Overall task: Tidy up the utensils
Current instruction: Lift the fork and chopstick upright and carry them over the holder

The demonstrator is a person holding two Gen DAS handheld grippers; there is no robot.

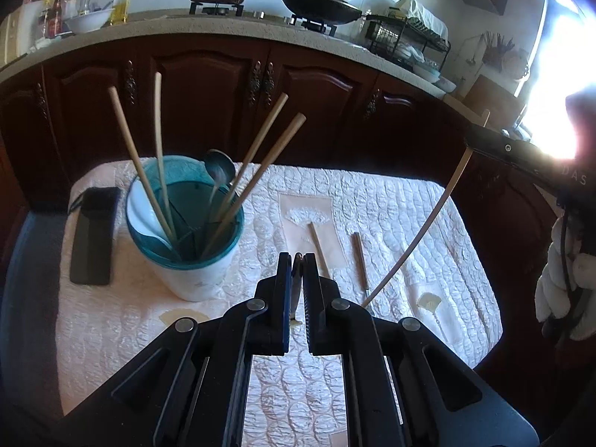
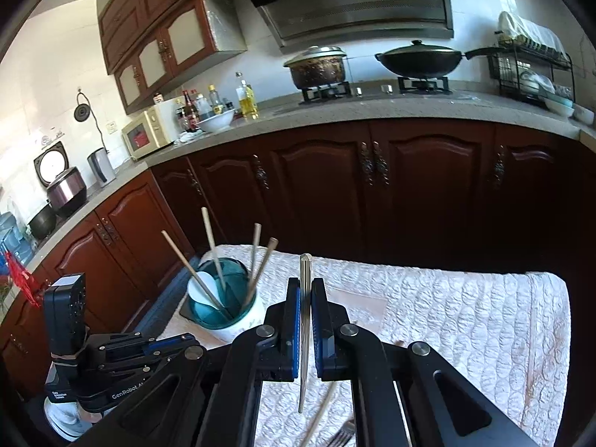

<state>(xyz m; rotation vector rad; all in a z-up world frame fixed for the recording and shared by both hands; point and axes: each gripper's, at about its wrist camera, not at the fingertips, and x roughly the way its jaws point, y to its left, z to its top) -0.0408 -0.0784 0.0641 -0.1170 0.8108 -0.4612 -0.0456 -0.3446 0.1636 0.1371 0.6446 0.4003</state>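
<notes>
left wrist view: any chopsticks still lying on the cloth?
Yes: two chopsticks lie flat on the white quilted cloth, to the right of the teal utensil holder.

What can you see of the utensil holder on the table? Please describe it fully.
The utensil holder is a round cup, white outside, with a translucent teal insert that looks like plastic and is divided into compartments. It stands upright on the quilted white cloth, beside a black case. Four wooden chopsticks, a metal spoon and a white spoon lean inside.
</notes>
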